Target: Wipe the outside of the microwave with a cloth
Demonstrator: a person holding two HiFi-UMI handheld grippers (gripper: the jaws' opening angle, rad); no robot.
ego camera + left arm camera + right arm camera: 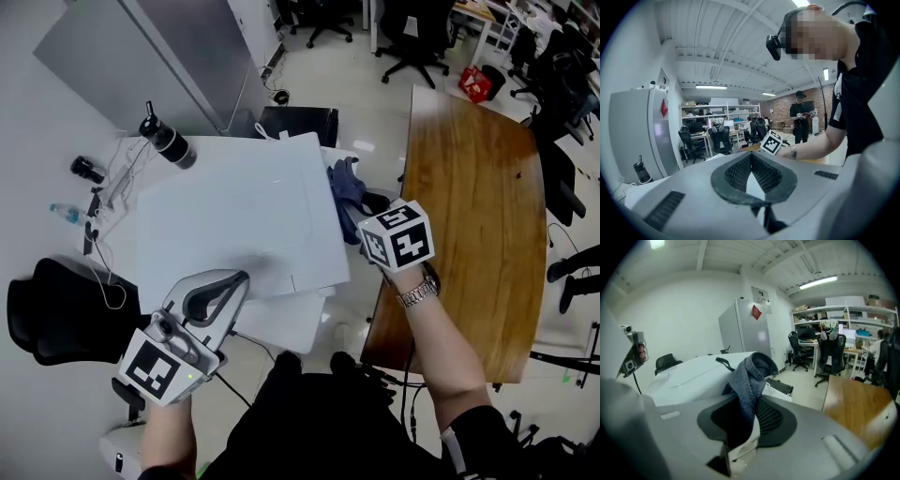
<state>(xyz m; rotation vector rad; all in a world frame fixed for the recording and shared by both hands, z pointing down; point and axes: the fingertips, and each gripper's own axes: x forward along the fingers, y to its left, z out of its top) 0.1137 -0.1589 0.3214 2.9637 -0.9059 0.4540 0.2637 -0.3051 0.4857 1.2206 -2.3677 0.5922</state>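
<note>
Seen from above in the head view, the white microwave fills the middle of a white table. A dark blue-grey cloth hangs at its right side, and my right gripper is shut on it, close beside the microwave's right edge. In the right gripper view the cloth stands up bunched between the pads of the right gripper, with the microwave just beyond. My left gripper is shut and empty at the microwave's front left corner. In the left gripper view the left gripper holds nothing between its closed pads.
A black bottle stands behind the microwave, and a small water bottle and cables lie to its left. A wooden table runs along the right. A black chair is at the left, a grey fridge behind.
</note>
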